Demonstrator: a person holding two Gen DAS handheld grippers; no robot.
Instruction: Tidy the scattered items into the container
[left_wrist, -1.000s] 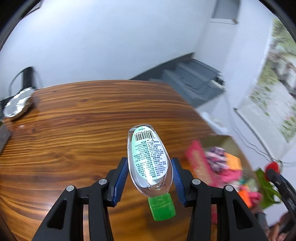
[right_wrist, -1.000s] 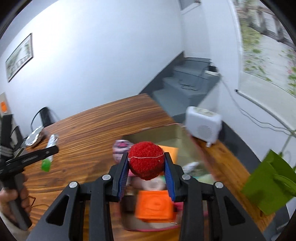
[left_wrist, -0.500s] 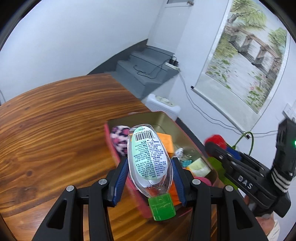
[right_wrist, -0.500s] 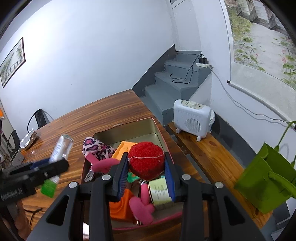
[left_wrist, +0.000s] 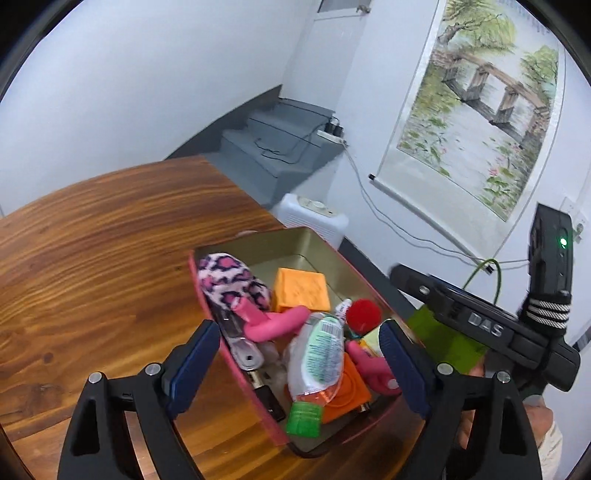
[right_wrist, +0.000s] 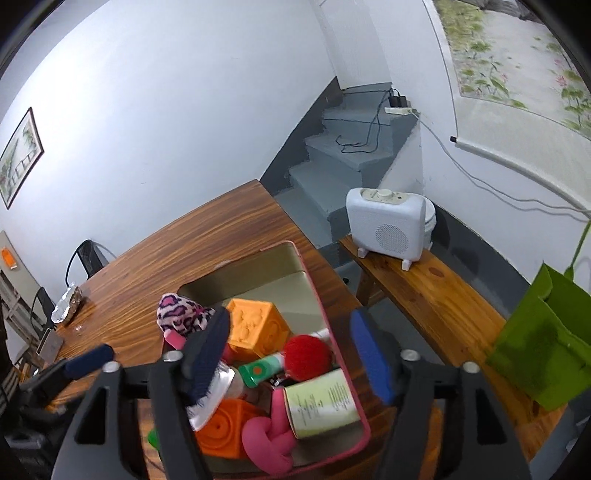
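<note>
The left claw (left_wrist: 299, 350) hangs over the near end of the pink-rimmed, gold-lined rectangular tin container (left_wrist: 295, 240), its jaws opening wide with nothing pressed between the blue pads. The clear squeeze bottle with a white printed label and green flip cap (left_wrist: 316, 369) lies in the gap between those pads but free of both, resting on the pile inside the container with its cap toward the near rim. Beneath and around it sit an orange embossed rubber cube (left_wrist: 301, 291), a pink leopard-print plush piece (left_wrist: 231, 277) at the far left of the pile, and a pink knotted soft toy (left_wrist: 275, 325).

The right claw (right_wrist: 291, 354) hovers over the same container (right_wrist: 299, 258) from the right side, jaws likewise opening and gripping nothing. The fuzzy red pompom ball (right_wrist: 308, 356) lies in the container just below and between the spread fingers, touching neither, beside a green-and-white tube (right_wrist: 260, 371) and above a pale green paper-labelled can (right_wrist: 321, 404) lying on its side. The same ball (left_wrist: 364, 315) shows in the left wrist view near the container's right wall.

The container stands on the dark wooden counter (right_wrist: 207, 236), close to its right edge. A white box-shaped heater (right_wrist: 388, 225) stands on a wooden bench to the far right, and a bright green paper bag (right_wrist: 543, 339) stands nearer on the right.
</note>
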